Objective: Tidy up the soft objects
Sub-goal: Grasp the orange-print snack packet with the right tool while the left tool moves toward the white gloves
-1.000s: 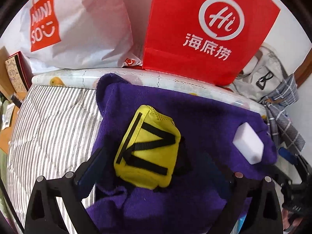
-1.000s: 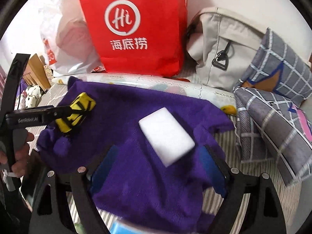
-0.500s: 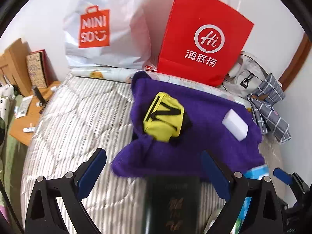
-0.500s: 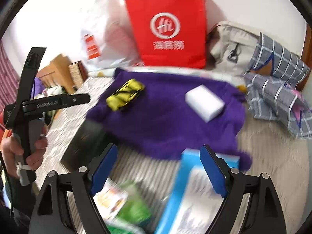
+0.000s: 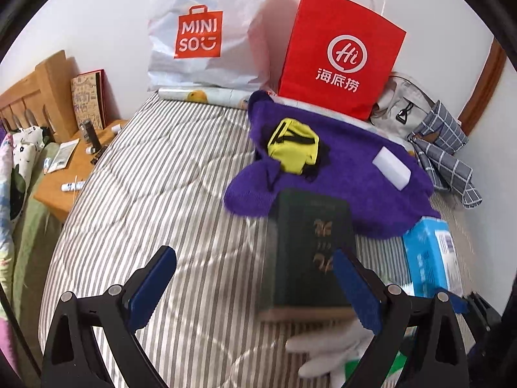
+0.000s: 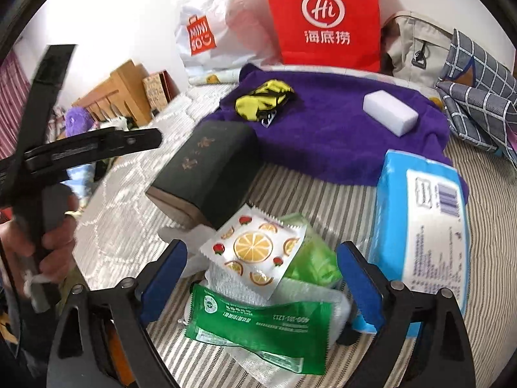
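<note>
A purple cloth [image 5: 339,168] [image 6: 323,135] lies spread at the far end of the striped bed, with a yellow pouch [image 5: 292,148] [image 6: 261,98] and a white sponge [image 5: 391,168] [image 6: 389,113] resting on it. My left gripper [image 5: 255,287] hangs open over the mattress, well short of the cloth, above the near end of a dark green book [image 5: 307,245]. My right gripper [image 6: 261,281] has its jaws opening over a fruit-print packet [image 6: 255,249] and a green packet [image 6: 261,323]; its pads touch neither.
A blue tissue pack [image 6: 420,220] lies right of the packets. A red paper bag [image 5: 339,61], a white shopping bag [image 5: 206,32], a grey backpack [image 6: 416,45] and a plaid cloth [image 6: 478,97] line the far wall. A wooden nightstand [image 5: 74,168] stands left of the bed.
Both grippers have pulled back from the purple cloth toward the near end of the bed. The book, tissue pack and packets have come into view.
</note>
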Motion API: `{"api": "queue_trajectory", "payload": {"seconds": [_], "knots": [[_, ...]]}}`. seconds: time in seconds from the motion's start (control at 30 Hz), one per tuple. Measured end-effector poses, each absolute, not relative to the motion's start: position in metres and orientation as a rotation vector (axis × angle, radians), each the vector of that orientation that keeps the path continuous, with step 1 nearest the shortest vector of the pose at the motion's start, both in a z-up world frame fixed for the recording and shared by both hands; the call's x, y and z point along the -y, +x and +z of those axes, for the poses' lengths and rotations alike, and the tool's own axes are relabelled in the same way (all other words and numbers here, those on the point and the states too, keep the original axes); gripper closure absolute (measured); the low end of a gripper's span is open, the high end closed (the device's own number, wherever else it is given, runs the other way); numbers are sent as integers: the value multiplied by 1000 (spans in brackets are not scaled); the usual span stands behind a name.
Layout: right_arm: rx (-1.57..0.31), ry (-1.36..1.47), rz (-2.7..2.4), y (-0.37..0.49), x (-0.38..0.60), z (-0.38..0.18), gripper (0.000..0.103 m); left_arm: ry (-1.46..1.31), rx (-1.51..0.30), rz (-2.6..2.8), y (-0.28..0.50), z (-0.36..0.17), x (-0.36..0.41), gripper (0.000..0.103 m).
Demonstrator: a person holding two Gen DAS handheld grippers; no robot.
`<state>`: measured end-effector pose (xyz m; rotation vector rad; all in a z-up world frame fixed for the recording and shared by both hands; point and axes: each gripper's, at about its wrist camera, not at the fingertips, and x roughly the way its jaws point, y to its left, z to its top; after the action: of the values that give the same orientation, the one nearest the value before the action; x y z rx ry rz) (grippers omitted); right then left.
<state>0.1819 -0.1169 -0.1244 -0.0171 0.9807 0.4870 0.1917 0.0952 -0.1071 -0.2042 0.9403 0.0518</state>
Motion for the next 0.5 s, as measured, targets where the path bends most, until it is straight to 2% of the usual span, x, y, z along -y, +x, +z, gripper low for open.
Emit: {"api": "queue_trajectory", "payload": {"seconds": [0.5], "knots": [[-976,-109,410,191,86,-154,11,-204,-964,80,163,-124,-108,5]]}}
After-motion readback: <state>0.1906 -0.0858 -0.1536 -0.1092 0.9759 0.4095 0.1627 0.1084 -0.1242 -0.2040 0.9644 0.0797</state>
